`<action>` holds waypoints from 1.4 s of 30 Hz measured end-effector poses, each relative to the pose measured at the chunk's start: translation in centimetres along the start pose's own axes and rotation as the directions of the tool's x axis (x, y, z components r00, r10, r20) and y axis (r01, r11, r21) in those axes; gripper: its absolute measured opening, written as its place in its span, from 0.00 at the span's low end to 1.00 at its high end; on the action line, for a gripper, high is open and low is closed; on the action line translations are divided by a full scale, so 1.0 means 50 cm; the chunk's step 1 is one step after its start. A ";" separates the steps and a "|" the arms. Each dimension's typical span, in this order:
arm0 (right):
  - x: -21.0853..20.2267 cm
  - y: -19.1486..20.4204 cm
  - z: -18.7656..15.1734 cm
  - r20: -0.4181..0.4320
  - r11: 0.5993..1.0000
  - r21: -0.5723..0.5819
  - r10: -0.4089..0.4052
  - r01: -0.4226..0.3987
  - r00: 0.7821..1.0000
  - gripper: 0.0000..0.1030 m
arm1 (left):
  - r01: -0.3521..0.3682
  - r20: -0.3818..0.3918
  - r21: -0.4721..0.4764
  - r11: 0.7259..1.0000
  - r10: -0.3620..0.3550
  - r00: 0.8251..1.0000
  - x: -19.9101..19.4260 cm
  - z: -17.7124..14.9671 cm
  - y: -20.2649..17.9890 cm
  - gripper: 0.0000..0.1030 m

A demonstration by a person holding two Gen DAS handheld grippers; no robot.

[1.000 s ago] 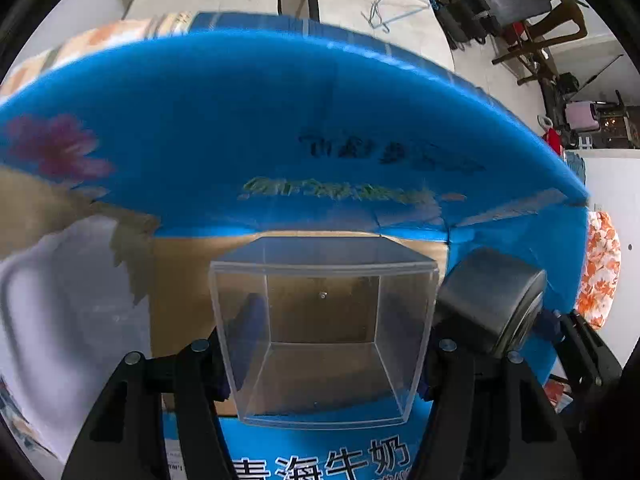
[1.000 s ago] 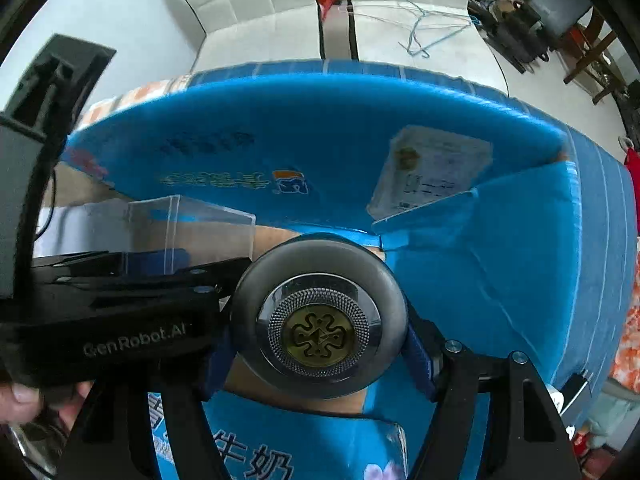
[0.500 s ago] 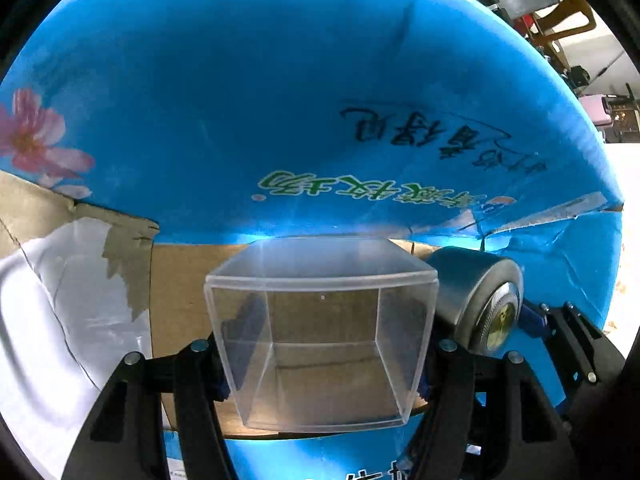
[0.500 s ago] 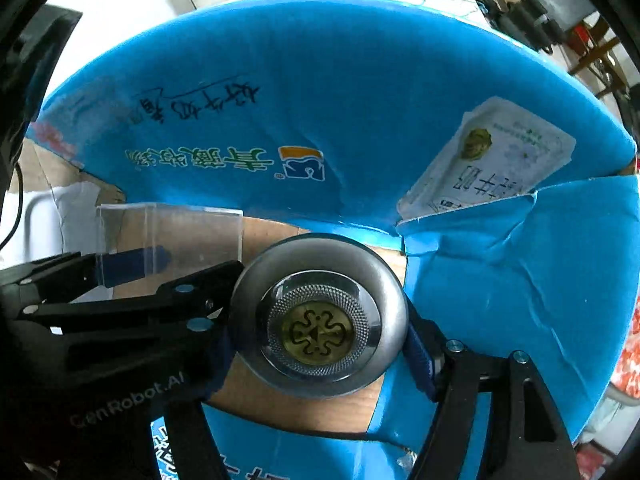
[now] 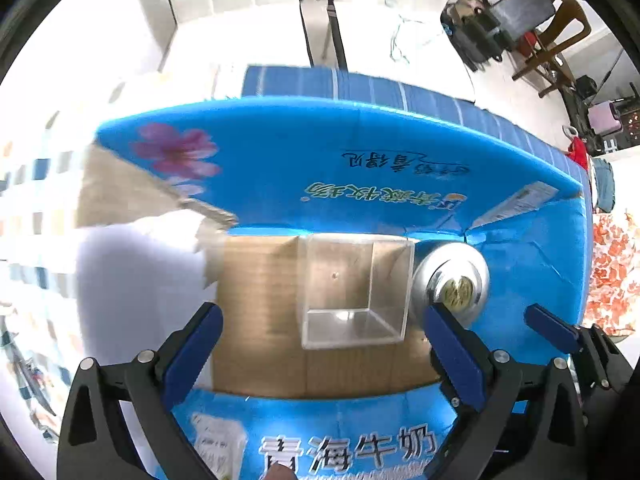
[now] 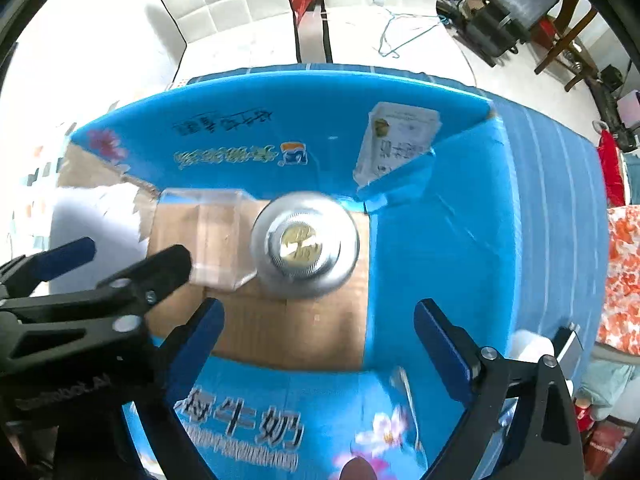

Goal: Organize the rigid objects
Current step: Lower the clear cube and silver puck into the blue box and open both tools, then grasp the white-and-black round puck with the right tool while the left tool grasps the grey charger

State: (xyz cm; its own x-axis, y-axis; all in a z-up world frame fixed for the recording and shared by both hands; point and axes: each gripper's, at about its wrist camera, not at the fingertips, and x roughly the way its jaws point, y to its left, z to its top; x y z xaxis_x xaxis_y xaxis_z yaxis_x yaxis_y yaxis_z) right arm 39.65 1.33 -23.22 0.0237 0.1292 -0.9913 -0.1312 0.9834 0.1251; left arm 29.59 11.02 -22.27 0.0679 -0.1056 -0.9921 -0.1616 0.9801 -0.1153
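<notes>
Both grippers, left (image 5: 320,336) and right (image 6: 316,324), point down into the carton (image 5: 400,184), jaws just opened wide and empty. Clear box (image 5: 354,288) and tin (image 6: 305,245) sit side by side mid-frame on the floor, above the fingertips.

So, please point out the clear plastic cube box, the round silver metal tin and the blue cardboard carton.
Clear plastic cube box (image 5: 354,292), left wrist view, inner floor.
Round silver metal tin (image 6: 304,242), right wrist view, gold lid centre.
Blue cardboard carton (image 6: 460,248), right wrist view, right inner wall.
</notes>
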 end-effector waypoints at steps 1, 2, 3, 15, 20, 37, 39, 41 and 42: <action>-0.014 0.003 -0.011 0.011 1.000 0.000 -0.005 0.005 1.000 0.95 | -0.005 0.009 0.004 1.000 0.005 1.000 -0.007 -0.006 0.003 1.00; -0.033 0.002 -0.024 0.025 1.000 0.002 -0.011 0.011 1.000 0.95 | -0.011 0.029 0.009 1.000 0.011 1.000 -0.016 -0.010 0.032 1.00; -0.047 0.002 -0.032 0.038 1.000 0.006 -0.008 0.008 0.999 0.95 | -0.018 0.044 0.010 1.000 0.018 0.999 -0.026 -0.022 0.035 1.00; -0.255 0.008 -0.165 0.164 1.000 0.000 0.023 -0.023 0.986 0.95 | -0.081 0.222 0.016 0.997 0.075 0.972 -0.171 -0.130 0.033 1.00; -0.333 -0.005 -0.212 0.209 0.998 -0.007 0.056 -0.056 0.976 0.95 | -0.075 0.269 0.011 0.997 0.069 0.961 -0.235 -0.176 0.012 1.00; -0.322 -0.380 -0.321 0.185 0.953 0.300 -0.016 -0.041 0.983 0.95 | -0.021 0.283 0.143 0.990 -0.020 0.959 -0.260 -0.242 -0.215 1.00; -0.291 -0.469 -0.337 0.156 0.922 0.387 -0.049 -0.015 0.987 0.95 | 0.001 0.258 0.185 0.983 -0.050 0.965 -0.224 -0.234 -0.284 1.00; -0.252 -0.553 -0.355 0.123 0.887 0.462 -0.062 -0.001 0.990 0.95 | 0.017 0.224 0.224 0.975 -0.068 0.972 -0.183 -0.227 -0.346 1.00; -0.233 -0.584 -0.363 0.105 0.873 0.487 -0.067 0.008 0.992 0.95 | 0.020 0.201 0.243 0.970 -0.070 0.977 -0.161 -0.222 -0.377 1.00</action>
State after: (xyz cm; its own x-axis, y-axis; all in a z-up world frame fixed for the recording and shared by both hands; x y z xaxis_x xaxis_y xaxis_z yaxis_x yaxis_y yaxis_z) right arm 25.24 -31.20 -16.06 0.1363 0.0753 -0.9878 0.3687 0.9216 0.1211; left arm 21.15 -8.49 -12.68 0.2756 -0.1381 -0.9513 0.0836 0.9893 -0.1193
